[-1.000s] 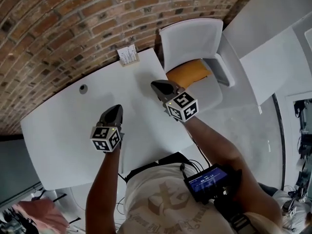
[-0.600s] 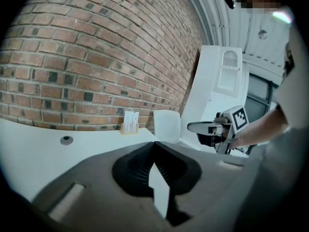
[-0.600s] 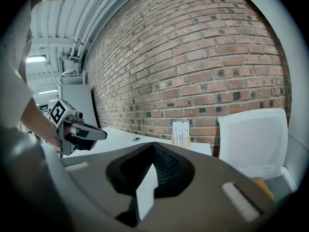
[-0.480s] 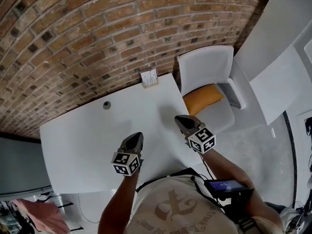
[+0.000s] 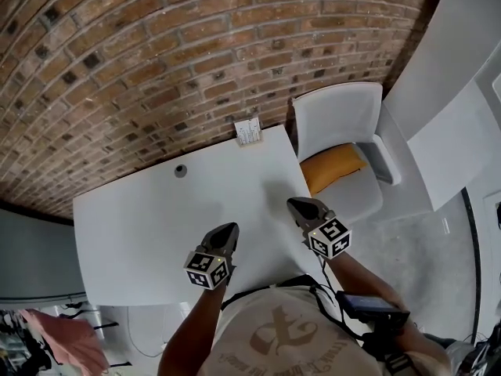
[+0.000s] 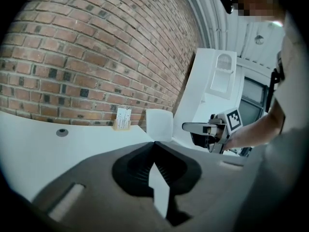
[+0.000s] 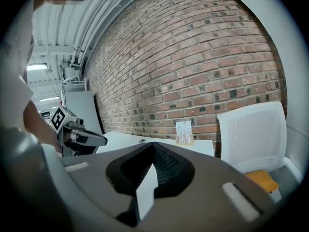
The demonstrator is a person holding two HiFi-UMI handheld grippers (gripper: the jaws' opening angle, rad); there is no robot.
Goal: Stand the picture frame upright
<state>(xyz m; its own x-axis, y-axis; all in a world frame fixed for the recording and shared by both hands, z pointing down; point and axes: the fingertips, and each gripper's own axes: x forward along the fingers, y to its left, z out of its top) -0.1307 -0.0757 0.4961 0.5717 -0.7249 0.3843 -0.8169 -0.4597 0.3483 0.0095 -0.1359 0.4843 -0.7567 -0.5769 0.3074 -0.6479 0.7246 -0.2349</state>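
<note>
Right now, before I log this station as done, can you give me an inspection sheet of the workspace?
Surface: white table.
Job's things: picture frame upright at the far edge, by the brick wall.
Clutter: one round grommet in the tabletop.
Grippers: left claw and right claw shut, empty, over the near side.
Cables: nothing seen on the table.
Surroundings: white chair with orange cushion at the table's right end.
</note>
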